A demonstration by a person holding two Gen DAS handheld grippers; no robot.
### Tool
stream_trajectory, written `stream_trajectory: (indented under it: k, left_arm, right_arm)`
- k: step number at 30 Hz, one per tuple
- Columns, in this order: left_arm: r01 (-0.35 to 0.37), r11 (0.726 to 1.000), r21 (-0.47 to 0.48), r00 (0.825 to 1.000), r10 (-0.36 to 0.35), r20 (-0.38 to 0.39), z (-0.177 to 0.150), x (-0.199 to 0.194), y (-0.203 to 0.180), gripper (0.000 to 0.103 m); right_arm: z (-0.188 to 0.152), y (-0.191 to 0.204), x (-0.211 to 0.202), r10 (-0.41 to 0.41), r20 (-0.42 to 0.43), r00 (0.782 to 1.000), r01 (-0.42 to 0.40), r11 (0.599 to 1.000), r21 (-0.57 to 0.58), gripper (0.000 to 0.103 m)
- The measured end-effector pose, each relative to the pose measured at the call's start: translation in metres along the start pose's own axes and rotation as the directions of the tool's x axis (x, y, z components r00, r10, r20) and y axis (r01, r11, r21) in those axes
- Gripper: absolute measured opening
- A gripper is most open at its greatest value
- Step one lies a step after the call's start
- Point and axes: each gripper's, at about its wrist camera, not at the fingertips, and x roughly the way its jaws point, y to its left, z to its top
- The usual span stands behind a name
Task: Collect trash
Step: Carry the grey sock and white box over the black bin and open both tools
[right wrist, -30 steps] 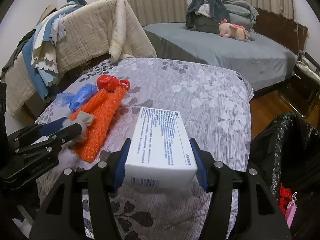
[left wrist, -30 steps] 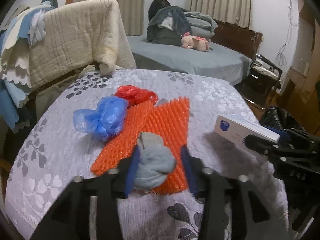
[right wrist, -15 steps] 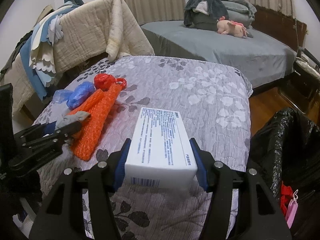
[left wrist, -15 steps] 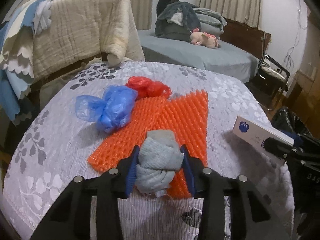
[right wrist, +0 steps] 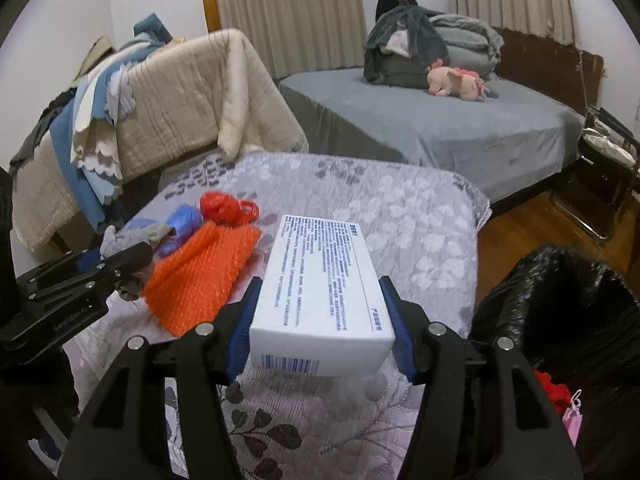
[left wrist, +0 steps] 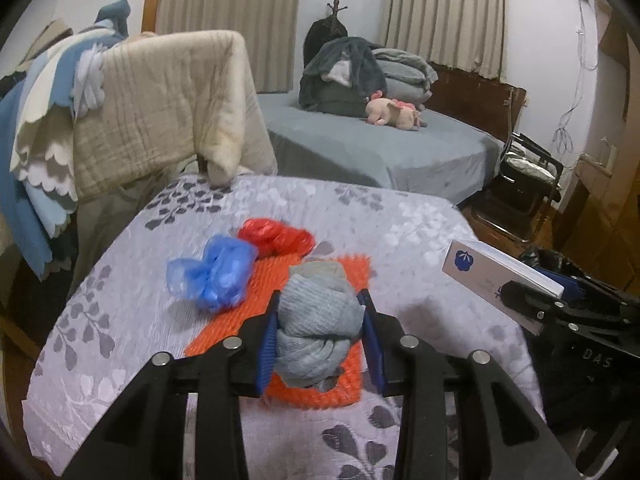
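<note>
The left gripper [left wrist: 318, 338] pointed forward and downward over the bed [left wrist: 400, 232] with the flowered grey cover. Its jaws had just been closing, and the blue pads pressed both sides of a balled grey sock [left wrist: 316, 324], which was clear of the cover. Under the sock lay an orange mesh sheet [left wrist: 312, 392]. At about ten o'clock from the sock sat a crumpled blue bag [left wrist: 214, 276], and at eleven o'clock, just beyond it, a red bag [left wrist: 276, 238]; the two bags touched, and both rested against the far edge of the mesh.

The right gripper [right wrist: 320, 334] was tilted downward at a similar angle, with its jaws clamped on the long sides of a white box [right wrist: 320, 280] with printed text on its top face. The box stuck out forward between the fingers, above the cover. In the left wrist view the same box appeared at three o'clock, held off the bed beside the left gripper.

From the right gripper, a black trash bag [right wrist: 560, 300] stood at about three o'clock, beside the bed's edge, with something red and a pink tag at its lower side. At twelve o'clock, well apart, a second bed [right wrist: 460, 128] held piled clothes and a pink plush toy [right wrist: 456, 82].
</note>
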Motion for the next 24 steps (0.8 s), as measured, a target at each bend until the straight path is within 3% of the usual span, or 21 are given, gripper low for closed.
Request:
stream_trajectory:
  k: [14,24]
  left_arm:
    - [0.095,0.993,0.062,0.994,-0.098,0.044,0.021,-0.022,-0.064,0.037]
    - [0.21,0.967,0.146,0.975,-0.218,0.041,0.029,-0.022,-0.133,0.037]
  right_arm:
    - [0.005,-0.036,-0.073,-0.067,0.132,0.989,0.063,0.997,0.034,0.056]
    - [-0.009,-0.087,-0.117,-0.183,0.173,0.968,0.167,0.98,0.107,0.056]
